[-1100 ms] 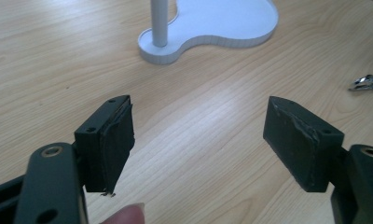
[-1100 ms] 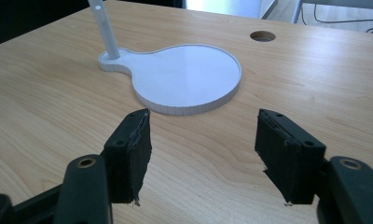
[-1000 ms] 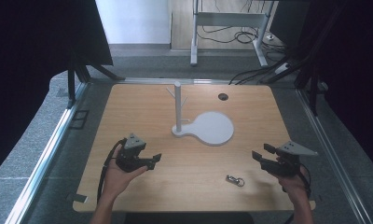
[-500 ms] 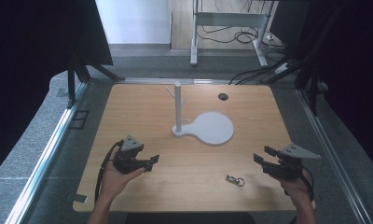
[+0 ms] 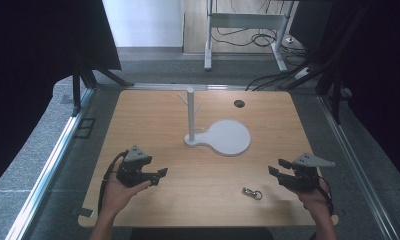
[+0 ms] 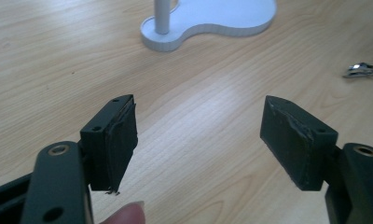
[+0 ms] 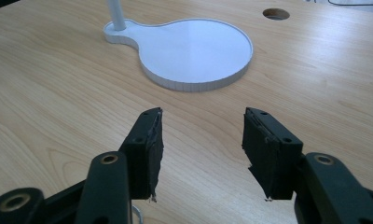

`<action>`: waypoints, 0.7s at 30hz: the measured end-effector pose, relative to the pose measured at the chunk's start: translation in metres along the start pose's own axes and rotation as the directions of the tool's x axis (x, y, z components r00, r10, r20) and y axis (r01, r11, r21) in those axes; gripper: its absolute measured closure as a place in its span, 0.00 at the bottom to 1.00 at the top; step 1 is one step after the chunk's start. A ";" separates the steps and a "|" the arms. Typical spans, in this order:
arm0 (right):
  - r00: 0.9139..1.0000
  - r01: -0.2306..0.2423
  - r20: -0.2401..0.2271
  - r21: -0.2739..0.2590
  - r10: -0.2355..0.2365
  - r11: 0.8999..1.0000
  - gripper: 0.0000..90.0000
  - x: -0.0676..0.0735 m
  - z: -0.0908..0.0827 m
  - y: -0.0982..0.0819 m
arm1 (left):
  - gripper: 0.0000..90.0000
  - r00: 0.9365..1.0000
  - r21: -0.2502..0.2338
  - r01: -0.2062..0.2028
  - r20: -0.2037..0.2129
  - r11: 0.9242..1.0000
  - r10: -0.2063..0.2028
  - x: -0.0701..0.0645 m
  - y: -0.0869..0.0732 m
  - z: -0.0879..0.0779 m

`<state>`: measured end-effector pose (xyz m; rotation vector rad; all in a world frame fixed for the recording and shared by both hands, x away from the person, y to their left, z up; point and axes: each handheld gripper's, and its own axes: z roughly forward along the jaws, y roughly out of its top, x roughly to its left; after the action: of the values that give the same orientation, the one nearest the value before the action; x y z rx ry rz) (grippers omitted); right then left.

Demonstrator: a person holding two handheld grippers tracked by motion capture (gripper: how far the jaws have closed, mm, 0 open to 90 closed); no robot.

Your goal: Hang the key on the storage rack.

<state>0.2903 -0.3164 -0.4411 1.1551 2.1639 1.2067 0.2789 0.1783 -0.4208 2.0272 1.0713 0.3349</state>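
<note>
My right gripper jaws just closed partway, nothing between them, still spread. Left gripper wide, empty. Key clip lies on table at 8 o'clock from right gripper, ungrasped; reads as pre-grasp.

On the wooden table: one white stand, comprising one upright post with short pegs and one round flat base plate. One small metal key ring clasp, lying near the stand, on the person's side of it. One round cable hole in the tabletop, beyond the stand. Two handheld grippers: left gripper and right gripper, one either side of the stand.
</note>
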 end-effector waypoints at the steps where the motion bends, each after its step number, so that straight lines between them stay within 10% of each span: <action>1: 1.000 0.004 0.002 0.005 -0.004 1.000 0.54 0.002 0.000 0.002 | 0.31 1.000 -0.013 0.002 0.005 1.000 -0.002 0.001 0.003 -0.004; 10: 0.995 0.098 -0.013 0.223 -0.098 0.970 0.55 0.016 0.021 0.029 | 0.31 0.999 0.002 -0.019 0.045 1.000 0.019 0.005 0.004 0.005; 21: 0.988 0.149 -0.078 0.342 -0.130 0.928 0.62 0.030 0.022 0.039 | 0.30 0.997 0.024 -0.045 0.070 0.999 0.043 -0.005 0.005 0.014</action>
<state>0.3063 -0.2693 -0.4191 1.0862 2.5246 0.8242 0.2865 0.1650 -0.4256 2.0725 0.9942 0.2721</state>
